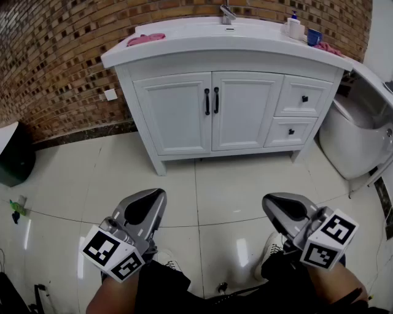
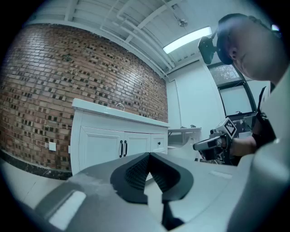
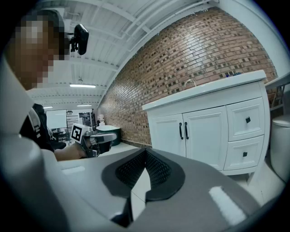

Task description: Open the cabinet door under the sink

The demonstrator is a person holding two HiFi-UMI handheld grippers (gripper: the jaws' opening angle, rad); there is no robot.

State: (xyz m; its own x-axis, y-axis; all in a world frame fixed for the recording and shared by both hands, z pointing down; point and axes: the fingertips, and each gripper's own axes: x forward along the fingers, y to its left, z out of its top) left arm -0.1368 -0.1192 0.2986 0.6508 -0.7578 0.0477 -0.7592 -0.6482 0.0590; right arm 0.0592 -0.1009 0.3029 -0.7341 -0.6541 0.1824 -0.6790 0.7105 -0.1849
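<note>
A white vanity cabinet stands against the brick wall, under a sink with a tap. Its two doors are closed, each with a black vertical handle at the middle seam. Two drawers sit at its right. My left gripper and right gripper are held low over the floor tiles, well short of the cabinet, both shut and empty. From the left gripper view the handles lie ahead, left of the closed jaws. The right gripper view has the handles ahead, right of its closed jaws.
A pink cloth, a soap bottle and a blue cup sit on the countertop. A white toilet stands right of the cabinet. A dark bin is at the far left. Glossy floor tiles lie between me and the cabinet.
</note>
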